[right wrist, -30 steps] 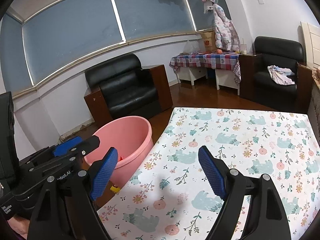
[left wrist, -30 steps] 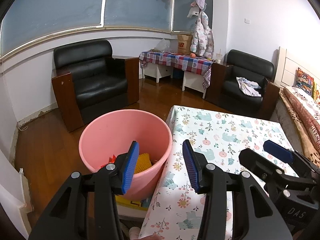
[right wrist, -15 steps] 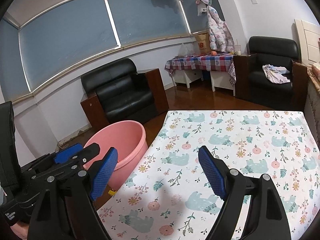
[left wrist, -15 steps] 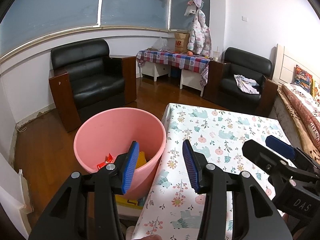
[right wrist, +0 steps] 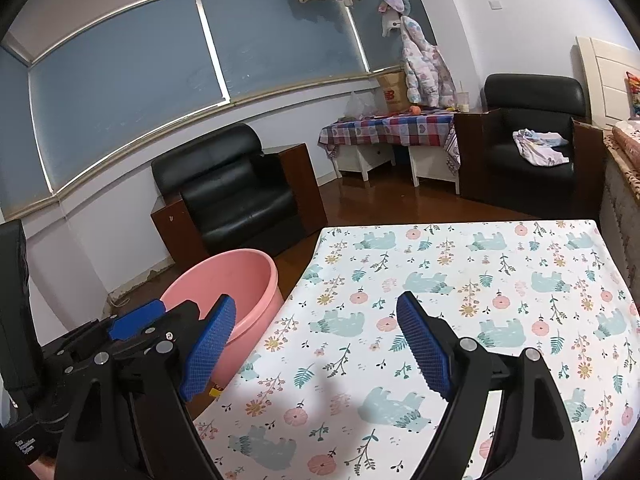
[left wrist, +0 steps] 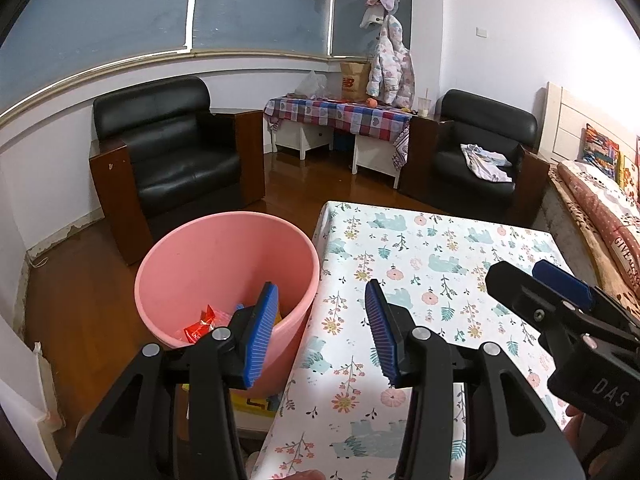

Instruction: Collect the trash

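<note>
A pink bucket [left wrist: 192, 256] stands on the floor against the left edge of a table with a floral bear-print cloth [left wrist: 440, 256]. Red and yellow wrappers [left wrist: 200, 326] lie in its bottom. My left gripper [left wrist: 320, 332] is open and empty, over the bucket's right rim and the table edge. My right gripper [right wrist: 316, 344] is open and empty, above the table's front left part. The bucket also shows in the right wrist view [right wrist: 236, 276]. Each gripper appears in the other's view, the right one in the left wrist view [left wrist: 560, 312] and the left one in the right wrist view [right wrist: 120, 336].
Two black armchairs [left wrist: 168, 160] [left wrist: 476, 160] stand behind on the wood floor, with a low table under a checked cloth [left wrist: 340, 114] between them. A bed with patterned bedding [left wrist: 600, 208] runs along the right. A yellow box [left wrist: 256, 402] lies under the bucket's near side.
Both grippers have drawn back and up, so the bucket and table look farther away and more of the wrappers in the bucket shows. Both stay open and empty.
</note>
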The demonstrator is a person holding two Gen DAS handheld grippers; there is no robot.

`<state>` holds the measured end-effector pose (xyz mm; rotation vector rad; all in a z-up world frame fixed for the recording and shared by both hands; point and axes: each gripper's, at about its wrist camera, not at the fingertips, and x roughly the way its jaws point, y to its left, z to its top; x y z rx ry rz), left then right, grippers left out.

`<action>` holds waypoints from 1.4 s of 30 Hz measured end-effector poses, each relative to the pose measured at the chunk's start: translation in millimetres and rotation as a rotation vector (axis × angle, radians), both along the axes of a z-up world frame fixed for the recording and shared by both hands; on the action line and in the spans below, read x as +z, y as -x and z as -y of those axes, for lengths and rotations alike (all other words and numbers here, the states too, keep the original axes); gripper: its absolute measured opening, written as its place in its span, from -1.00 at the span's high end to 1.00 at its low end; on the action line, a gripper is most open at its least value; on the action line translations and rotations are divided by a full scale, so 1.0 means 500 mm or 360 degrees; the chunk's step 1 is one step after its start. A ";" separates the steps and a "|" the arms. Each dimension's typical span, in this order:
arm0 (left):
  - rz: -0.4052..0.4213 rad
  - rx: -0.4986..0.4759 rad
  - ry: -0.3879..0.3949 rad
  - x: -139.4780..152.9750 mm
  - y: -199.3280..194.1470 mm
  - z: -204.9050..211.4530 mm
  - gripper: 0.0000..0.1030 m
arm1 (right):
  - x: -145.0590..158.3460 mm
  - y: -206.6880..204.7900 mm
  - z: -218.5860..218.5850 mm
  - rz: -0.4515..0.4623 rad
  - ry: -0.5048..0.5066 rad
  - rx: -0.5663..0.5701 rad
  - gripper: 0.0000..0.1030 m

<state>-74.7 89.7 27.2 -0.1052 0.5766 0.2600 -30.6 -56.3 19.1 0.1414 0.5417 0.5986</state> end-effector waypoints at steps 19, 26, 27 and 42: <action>-0.0009 -0.0026 0.0004 -0.007 -0.005 0.007 0.11 | -0.007 -0.002 0.000 0.0001 0.0018 -0.0012 -0.58; -0.0011 -0.0026 0.0006 -0.007 -0.006 0.007 0.11 | -0.008 -0.004 0.001 -0.0002 0.0019 -0.0011 -0.58; -0.0010 -0.0026 0.0005 -0.007 -0.006 0.007 0.11 | -0.008 -0.004 0.001 -0.0002 0.0019 -0.0011 -0.58; -0.0009 -0.0026 0.0005 -0.007 -0.006 0.006 0.11 | -0.006 -0.004 0.000 -0.0003 0.0021 -0.0012 -0.58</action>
